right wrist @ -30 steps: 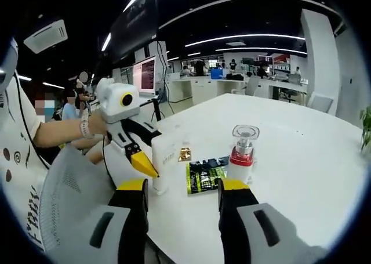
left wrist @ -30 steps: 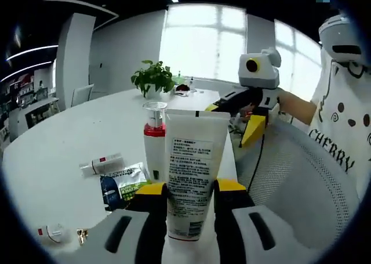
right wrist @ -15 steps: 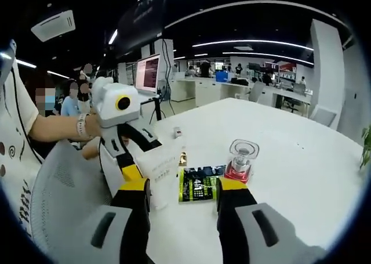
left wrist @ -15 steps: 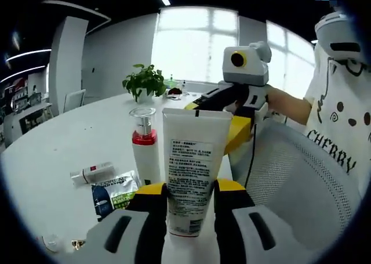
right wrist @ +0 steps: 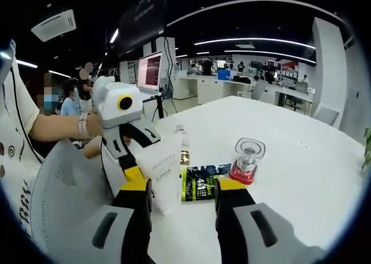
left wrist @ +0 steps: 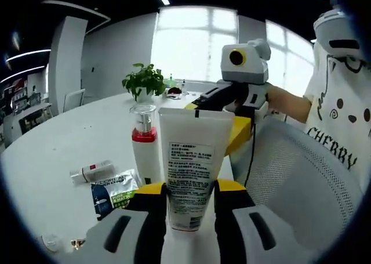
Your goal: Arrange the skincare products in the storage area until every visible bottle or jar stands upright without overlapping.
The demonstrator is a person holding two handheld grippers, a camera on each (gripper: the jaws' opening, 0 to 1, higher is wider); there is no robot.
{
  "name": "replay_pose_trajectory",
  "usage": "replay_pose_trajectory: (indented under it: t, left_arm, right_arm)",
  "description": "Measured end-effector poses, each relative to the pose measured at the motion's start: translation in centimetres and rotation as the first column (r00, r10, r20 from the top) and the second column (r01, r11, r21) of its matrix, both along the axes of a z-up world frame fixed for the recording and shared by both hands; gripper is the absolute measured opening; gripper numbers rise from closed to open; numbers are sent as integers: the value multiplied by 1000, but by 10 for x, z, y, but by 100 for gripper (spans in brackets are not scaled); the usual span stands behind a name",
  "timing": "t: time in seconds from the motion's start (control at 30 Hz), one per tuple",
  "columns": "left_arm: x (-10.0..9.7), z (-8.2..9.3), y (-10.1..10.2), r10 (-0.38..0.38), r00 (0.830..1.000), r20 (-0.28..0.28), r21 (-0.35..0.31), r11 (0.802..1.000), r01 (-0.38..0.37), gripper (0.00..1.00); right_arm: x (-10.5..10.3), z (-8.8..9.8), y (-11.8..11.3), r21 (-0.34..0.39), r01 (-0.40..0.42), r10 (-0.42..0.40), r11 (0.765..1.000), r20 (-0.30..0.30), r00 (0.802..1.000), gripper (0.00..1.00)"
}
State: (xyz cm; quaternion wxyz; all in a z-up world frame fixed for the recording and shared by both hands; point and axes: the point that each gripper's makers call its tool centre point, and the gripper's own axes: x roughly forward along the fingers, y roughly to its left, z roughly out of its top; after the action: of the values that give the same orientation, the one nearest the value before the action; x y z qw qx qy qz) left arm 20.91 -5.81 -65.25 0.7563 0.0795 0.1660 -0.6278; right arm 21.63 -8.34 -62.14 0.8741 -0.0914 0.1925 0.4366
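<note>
1. In the left gripper view, the left gripper point(left wrist: 188, 190) is clamped on a white squeeze tube point(left wrist: 190, 159), its yellow-tipped jaws pressing the tube's lower sides. The tube stands cap down and crimped end up, printed label facing the camera, its bottom just above the white table point(left wrist: 52, 159).
2. Just left of the tube and a little behind it stands a white pump bottle point(left wrist: 145, 154) with a red collar and a clear cap, upright on the table.
3. Left of the bottle's base lies a flat green-and-blue sachet point(left wrist: 114, 190), and beyond that a small white tube point(left wrist: 91, 172) lies on its side.
4. Behind and to the right of the held tube, the right gripper point(left wrist: 229, 116) comes in, held by a person's hand, well apart from the tube.
5. In the right gripper view, the right gripper point(right wrist: 179, 188) has its jaws spread apart with nothing between them. The sachet point(right wrist: 202, 184) lies just beyond them, the pump bottle point(right wrist: 246, 161) stands near the right jaw, and the tube point(right wrist: 162, 171) is held by the left gripper point(right wrist: 130, 165) near the left jaw.
6. A potted plant point(left wrist: 146, 81) stands far back on the table.
</note>
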Motion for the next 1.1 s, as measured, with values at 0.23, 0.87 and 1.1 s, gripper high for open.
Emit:
replay_pose_trajectory:
  t: [0.23,0.87,1.1]
  left_arm:
    - [-2,0,4,6,1000,-2,-4,1000,-6,29]
    - [-5,-1,13,-16,1000,0,3,1000,16,29]
    - [-13,1,4,-16,1000,-1,3,1000,16,29]
  right_arm:
    - [-3,-2,12,9,-27,27,1000,-15,1000,44]
    - [-9,-8,24,-28,-81,80,996,-21,997,43]
    - [-9,-11,23,-38,-80,79,996,-25,997,43]
